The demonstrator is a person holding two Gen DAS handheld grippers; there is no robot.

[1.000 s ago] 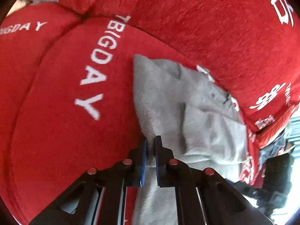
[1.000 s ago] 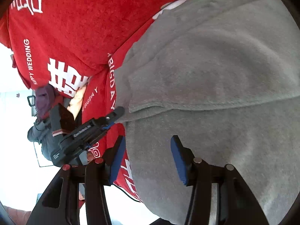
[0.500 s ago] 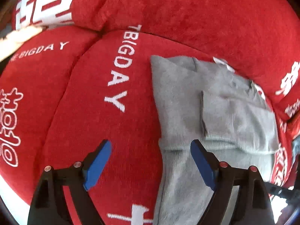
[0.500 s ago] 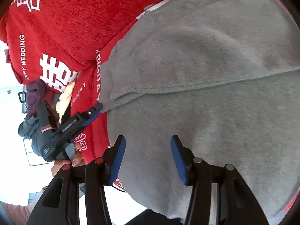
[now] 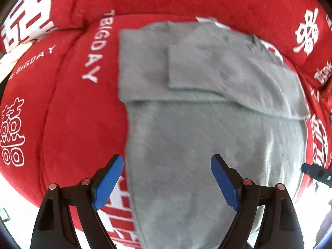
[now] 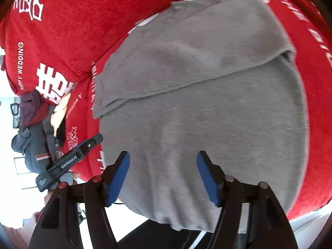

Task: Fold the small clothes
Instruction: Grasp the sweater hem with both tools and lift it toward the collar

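The left hand-held gripper (image 5: 167, 179) hangs over the near part of the gray garment (image 5: 207, 124) with its blue-padded fingers spread wide — nothing is between them. Its left pad (image 5: 108, 181) sits over the garment's left edge, where gray cloth meets the red cover (image 5: 68, 124); the other pad is over gray cloth. Whether the pads touch the fabric cannot be told.

The right hand-held gripper (image 6: 162, 178) is likewise well open and holds nothing, both of its pads over the garment's near portion, close to where the cloth drapes over the front edge of the red cover (image 6: 72, 31).

The gray garment (image 6: 197, 103) lies spread flat on the red cover, which wraps a cushioned seat and bears white lettering ("BIGDAY", "HAPPY WEDDING") and white Chinese characters. Across the garment's far half a folded-over layer lies on top, its hem running side to side. In the left wrist view a smaller folded flap sits on that layer, toward the garment's far right. The near end of the garment hangs past the seat front.

In the right wrist view the left hand-held gripper's body (image 6: 68, 164) shows just off the garment's left edge, with the person's fingers around its lower end. Beyond it, further from the garment, a heap of dark and purple clothes (image 6: 31, 112) lies beside the seat. In the left wrist view the tip of the right hand-held gripper (image 5: 315, 171) pokes in off the garment's right edge.
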